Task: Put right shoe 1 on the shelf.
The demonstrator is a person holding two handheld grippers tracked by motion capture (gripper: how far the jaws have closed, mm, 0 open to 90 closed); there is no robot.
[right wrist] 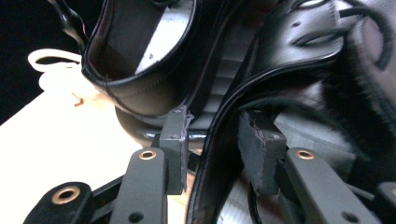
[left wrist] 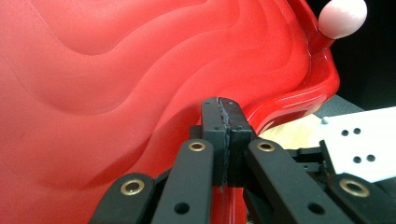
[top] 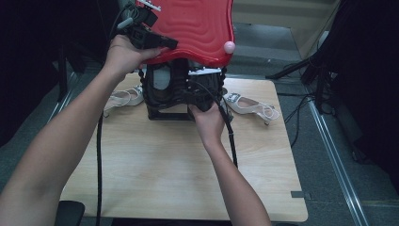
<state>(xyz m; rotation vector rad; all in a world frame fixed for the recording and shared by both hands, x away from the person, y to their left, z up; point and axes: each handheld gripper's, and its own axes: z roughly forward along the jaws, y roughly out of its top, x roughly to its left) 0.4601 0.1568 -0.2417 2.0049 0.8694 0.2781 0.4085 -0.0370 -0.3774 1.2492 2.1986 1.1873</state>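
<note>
So here we've got the left gripper (top: 157,41) clamped tight on the lower rim of the red lid (top: 197,26), holding it tipped up and back over the far edge of the table (top: 155,165). In the left gripper view the jaws are pressed together with just the thin lip of the lid pinched between them, and there's a pink knob (left wrist: 344,16) on the lid's corner.

Under the lid sit the black boots (top: 181,92), in what looks like a dark box, though we can't really make out its walls. The right gripper (right wrist: 212,140) is right down at them with its jaws apart, and a boot's leather edge (right wrist: 219,154) runs up between the pads without being squeezed, as far as we can tell.

The bit that matters: the boots lie straight ahead of and touching the right gripper, shafts standing up and away from it, so that's clearly the nearer hand. White sandals (top: 251,106) lie on either side, out of the way
</note>
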